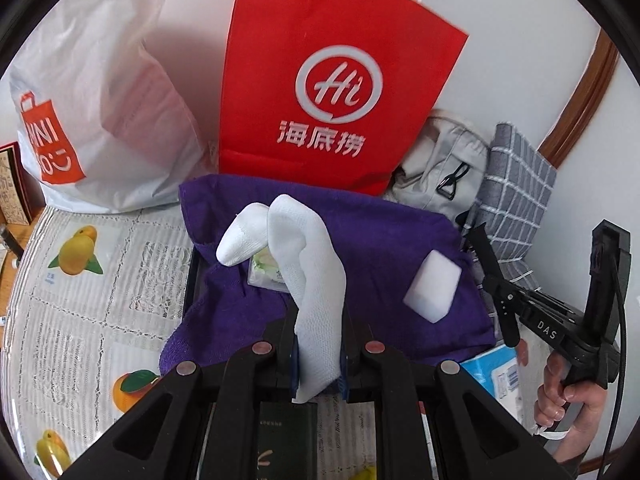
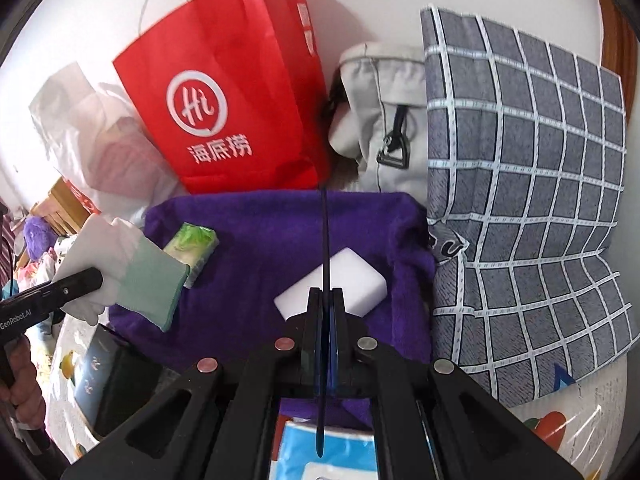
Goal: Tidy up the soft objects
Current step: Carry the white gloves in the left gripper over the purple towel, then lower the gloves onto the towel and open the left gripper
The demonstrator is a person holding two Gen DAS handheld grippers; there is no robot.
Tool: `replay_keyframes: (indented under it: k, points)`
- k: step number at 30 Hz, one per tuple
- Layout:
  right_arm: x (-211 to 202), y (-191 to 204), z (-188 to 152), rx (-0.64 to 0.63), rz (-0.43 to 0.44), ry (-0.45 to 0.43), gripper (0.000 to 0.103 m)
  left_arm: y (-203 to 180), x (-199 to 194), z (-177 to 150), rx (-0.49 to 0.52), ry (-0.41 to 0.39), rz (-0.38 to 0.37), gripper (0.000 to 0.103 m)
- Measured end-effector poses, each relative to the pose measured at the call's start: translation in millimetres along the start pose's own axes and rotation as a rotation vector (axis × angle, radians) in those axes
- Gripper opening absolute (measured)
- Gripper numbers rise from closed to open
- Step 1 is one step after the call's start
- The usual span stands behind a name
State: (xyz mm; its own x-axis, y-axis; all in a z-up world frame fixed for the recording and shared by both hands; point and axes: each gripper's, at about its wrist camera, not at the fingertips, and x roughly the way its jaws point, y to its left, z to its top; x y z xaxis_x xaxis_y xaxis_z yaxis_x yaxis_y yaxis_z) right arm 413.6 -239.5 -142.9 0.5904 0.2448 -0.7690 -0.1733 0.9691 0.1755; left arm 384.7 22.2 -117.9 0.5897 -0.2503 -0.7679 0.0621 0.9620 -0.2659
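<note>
The left gripper [image 1: 318, 344] has its jaws pinched on a white sock [image 1: 316, 280], held near one end; the rest of it arches up and flops forward, with the toe [image 1: 240, 244] drooping toward a purple towel [image 1: 360, 232] below. In the right wrist view the same sock [image 2: 132, 276] shows a pale green band at its cuff. It is light and limp — it keeps no shape of its own and will sag wherever it is not supported, so the grip across a doubled thickness of knit looks secure enough, though a hold nearer the middle would leave less of it dangling.

The right gripper [image 2: 329, 304] has its jaws closed flat together with nothing between them, poised above a white sponge block [image 2: 332, 286] that lies on the towel. That block looks springy and very light; it should squash a little under the pads, and is best taken across its narrow width.

The towel is draped over what seems to be a dark box or tray — its edges are mostly covered, so I cannot be sure. A small green-and-white tissue packet [image 2: 194, 246] rests on the towel just beside the sock. Behind stand a red paper bag [image 1: 332, 80], a white plastic shopping bag [image 1: 104, 112], a grey fabric bag [image 2: 384, 120] and a grey checked pillow [image 2: 528, 184]. A blue-and-white packet [image 1: 496, 368] lies near the towel's front corner, on a fruit-printed tablecloth [image 1: 80, 280].
</note>
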Motion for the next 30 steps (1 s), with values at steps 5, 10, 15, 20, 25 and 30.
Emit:
replay_keyframes:
  k: [5, 10, 15, 20, 25, 30]
  points:
    - [14.3, -9.9, -2.1, 0.01, 0.002, 0.024, 0.003, 4.2, 10.9, 2.1, -0.011, 0.012, -0.006, 0.014]
    - [27.0, -16.4, -3.0, 0.017, 0.011, 0.045, 0.003, 7.1, 19.5, 3.9, -0.019, 0.016, -0.012, 0.014]
    - [35.2, -14.9, 4.9, -0.015, -0.024, 0.057, 0.003, 10.8, 30.5, 1.7, -0.023, 0.042, -0.001, 0.014]
    - [50.1, -21.4, 2.6, -0.01, -0.041, 0.097, 0.003, 17.8, 38.9, -3.0, -0.025, 0.07, 0.001, 0.015]
    - [55.9, -24.5, 4.8, -0.015, -0.038, 0.112, 0.006, 23.9, 45.5, -4.3, -0.028, 0.096, 0.018, 0.017]
    - [57.0, -23.8, 3.5, -0.036, -0.037, 0.121, 0.007, 26.4, 50.8, -5.6, -0.035, 0.12, 0.031, 0.029]
